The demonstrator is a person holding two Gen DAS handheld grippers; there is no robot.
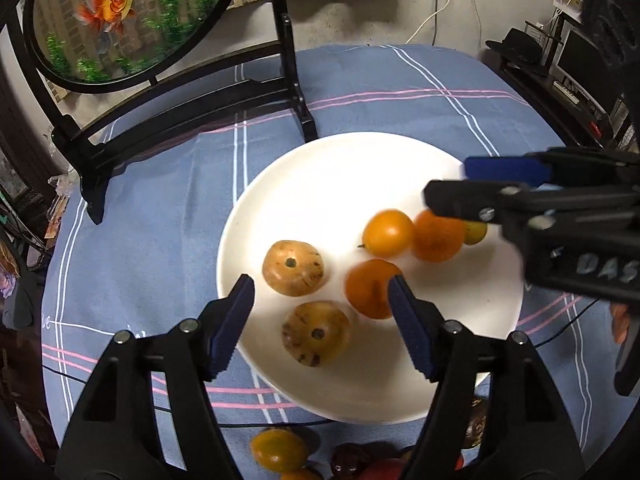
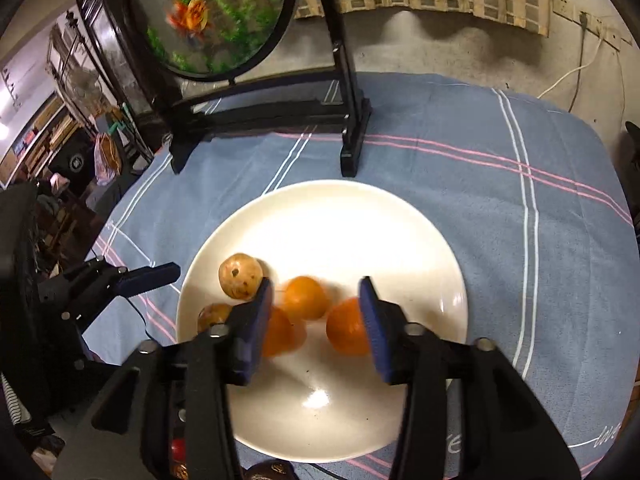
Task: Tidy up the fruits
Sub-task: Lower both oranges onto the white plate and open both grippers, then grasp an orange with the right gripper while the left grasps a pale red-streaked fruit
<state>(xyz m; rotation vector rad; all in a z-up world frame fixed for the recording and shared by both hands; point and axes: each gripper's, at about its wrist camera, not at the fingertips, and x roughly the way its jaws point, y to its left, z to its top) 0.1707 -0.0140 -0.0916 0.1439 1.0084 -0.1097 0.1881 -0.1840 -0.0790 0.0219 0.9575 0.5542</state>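
Observation:
A white plate on the blue checked cloth holds two tan spotted fruits and three orange fruits. My left gripper is open and empty, low over the plate's near edge around the nearer tan fruit. My right gripper is open and empty above the plate, with blurred orange fruits between its fingers. It also shows in the left wrist view coming in from the right.
A black wooden stand with a round goldfish panel stands at the back left of the table. More loose fruits lie on the cloth in front of the plate. A thin black cable runs across the near cloth.

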